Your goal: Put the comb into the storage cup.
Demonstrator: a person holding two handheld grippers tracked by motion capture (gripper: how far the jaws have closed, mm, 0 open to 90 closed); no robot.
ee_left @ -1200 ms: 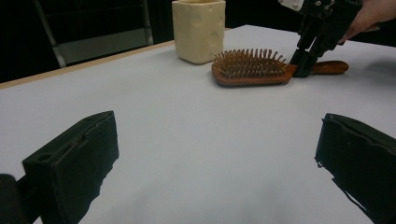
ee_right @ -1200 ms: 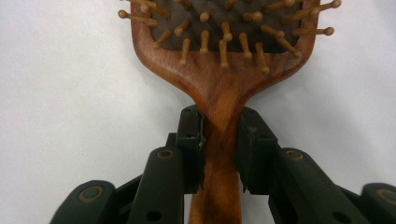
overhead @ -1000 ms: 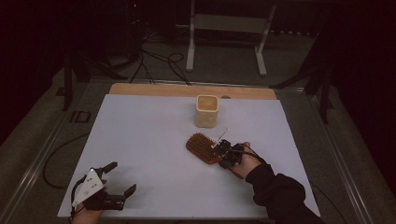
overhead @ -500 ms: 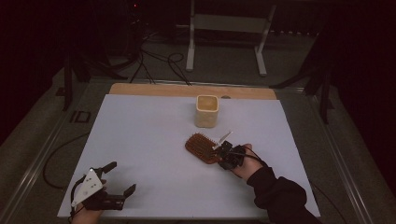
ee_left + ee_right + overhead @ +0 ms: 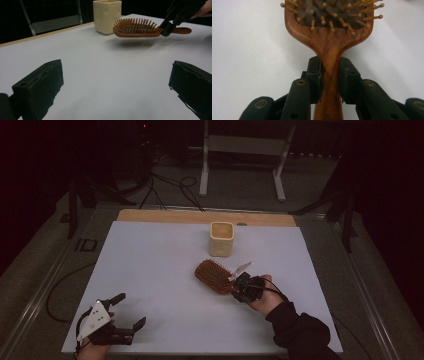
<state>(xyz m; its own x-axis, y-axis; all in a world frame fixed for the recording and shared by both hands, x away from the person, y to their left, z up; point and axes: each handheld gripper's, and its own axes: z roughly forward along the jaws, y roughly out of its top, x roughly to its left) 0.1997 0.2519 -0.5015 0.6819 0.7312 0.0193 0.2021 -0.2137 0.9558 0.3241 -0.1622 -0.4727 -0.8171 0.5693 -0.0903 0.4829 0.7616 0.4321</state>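
Right gripper point(image 5: 239, 286) holding a wooden hairbrush point(image 5: 214, 276) just above a white bench point(image 5: 150, 270)
Its jaws clamp the brush handle, bristles up, near the bench's middle, before a cream cup point(image 5: 221, 238); the left gripper point(image 5: 131, 310) rests spread apart, holding nothing, at the near left corner

The reddish-brown wooden paddle hairbrush point(image 5: 214, 276) with peg bristles point(image 5: 135, 24) is held level above the white table surface point(image 5: 160, 270), bristles up, casting a shadow below it. Its narrow handle point(image 5: 329, 75) is clamped between the jaws of the right gripper point(image 5: 239, 287). The brush head lies just in front of the cream square ceramic cup point(image 5: 221, 239), which stands upright.
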